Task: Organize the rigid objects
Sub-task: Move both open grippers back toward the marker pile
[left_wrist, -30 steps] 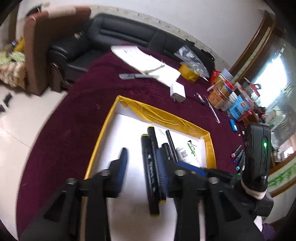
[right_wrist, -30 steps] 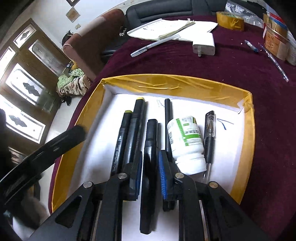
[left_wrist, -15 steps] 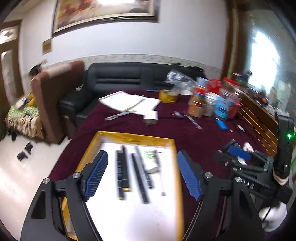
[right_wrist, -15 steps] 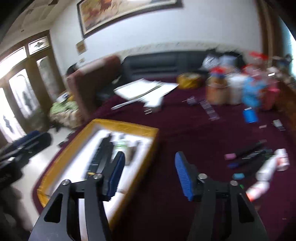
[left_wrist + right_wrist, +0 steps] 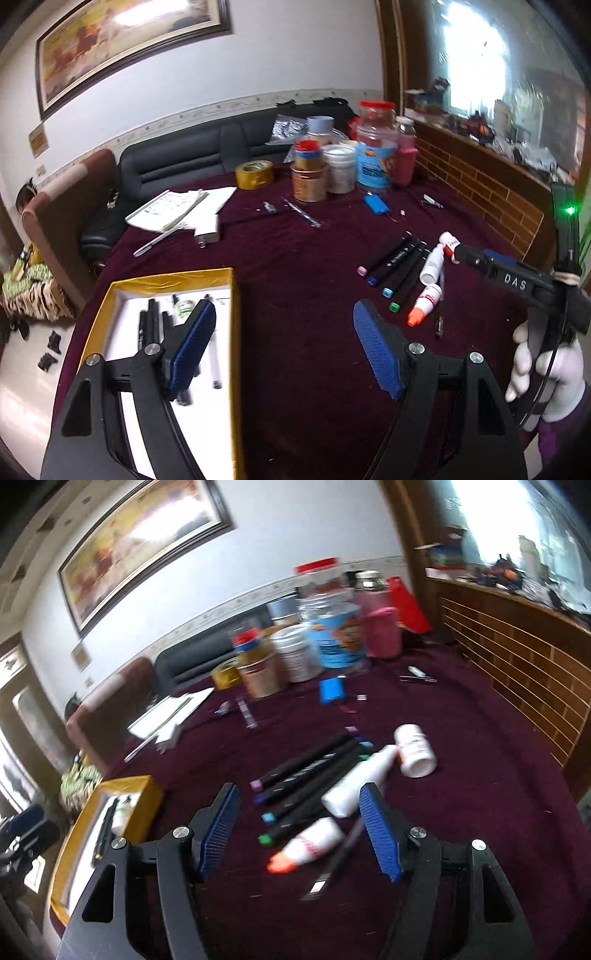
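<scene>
Left gripper: the left gripper (image 5: 282,341) has its blue ribbed pads (image 5: 194,341) spread wide, with nothing between them; it hangs over the right edge of the tray and the bare cloth
Right gripper: the right gripper (image 5: 301,832) is released too; its jaws have just been opening and hold nothing; it hangs above the loose items, not touching them
Right hand: a hand in a white glove (image 5: 543,373) grips the handle of the right gripper at the right edge of the left wrist view
Loose items: four black marker pens with coloured end caps (image 5: 308,775) lie side by side on the cloth; just beside them are a white plastic bottle (image 5: 356,781), a short white pill jar (image 5: 415,751), a white tube with an orange tip (image 5: 308,845) and a thin dark pen (image 5: 336,856)
Tray: the shallow white cardboard tray with yellow taped rim (image 5: 236,332) holds black markers (image 5: 147,328), a small white bottle with green label (image 5: 184,306) and a clear pen (image 5: 214,365)
Surface: a table under dark red plush cloth (image 5: 306,288); at its far side stand jars and tins (image 5: 343,162), a roll of yellow tape (image 5: 255,174) and a pile of papers (image 5: 177,208)
Room: a black leather sofa (image 5: 192,158) stands behind the table, with a framed painting (image 5: 122,44) on the white wall above it
</scene>
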`<state>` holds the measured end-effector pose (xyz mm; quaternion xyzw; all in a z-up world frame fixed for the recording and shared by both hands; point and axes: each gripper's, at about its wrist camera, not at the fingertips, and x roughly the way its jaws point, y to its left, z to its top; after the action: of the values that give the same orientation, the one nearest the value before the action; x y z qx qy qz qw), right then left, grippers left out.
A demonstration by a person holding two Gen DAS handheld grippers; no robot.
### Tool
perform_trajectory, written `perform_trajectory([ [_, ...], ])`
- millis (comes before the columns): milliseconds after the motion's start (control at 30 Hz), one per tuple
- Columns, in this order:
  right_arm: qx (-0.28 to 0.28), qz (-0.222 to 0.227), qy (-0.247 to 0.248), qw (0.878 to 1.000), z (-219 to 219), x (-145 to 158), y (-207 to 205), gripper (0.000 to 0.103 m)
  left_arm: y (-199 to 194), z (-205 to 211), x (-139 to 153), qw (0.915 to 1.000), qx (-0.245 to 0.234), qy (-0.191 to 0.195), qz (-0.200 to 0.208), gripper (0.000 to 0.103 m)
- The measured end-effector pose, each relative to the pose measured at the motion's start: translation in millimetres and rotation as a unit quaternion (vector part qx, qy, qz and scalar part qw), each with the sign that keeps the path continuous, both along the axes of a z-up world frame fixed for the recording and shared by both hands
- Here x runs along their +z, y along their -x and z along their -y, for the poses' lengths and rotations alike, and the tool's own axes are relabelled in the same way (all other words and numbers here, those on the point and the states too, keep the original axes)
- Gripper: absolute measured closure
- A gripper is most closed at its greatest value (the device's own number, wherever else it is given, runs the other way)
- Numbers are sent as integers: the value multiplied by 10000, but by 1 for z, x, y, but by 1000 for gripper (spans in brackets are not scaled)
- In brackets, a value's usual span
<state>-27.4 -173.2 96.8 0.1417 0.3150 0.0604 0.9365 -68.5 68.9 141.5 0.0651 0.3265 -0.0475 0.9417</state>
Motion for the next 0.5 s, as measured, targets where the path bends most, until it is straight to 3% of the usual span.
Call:
perform_trajectory([
  [500, -740, -87, -429, 9963, 93, -32, -48, 41, -46, 64, -38, 9967, -248, -451, -620, 26],
])
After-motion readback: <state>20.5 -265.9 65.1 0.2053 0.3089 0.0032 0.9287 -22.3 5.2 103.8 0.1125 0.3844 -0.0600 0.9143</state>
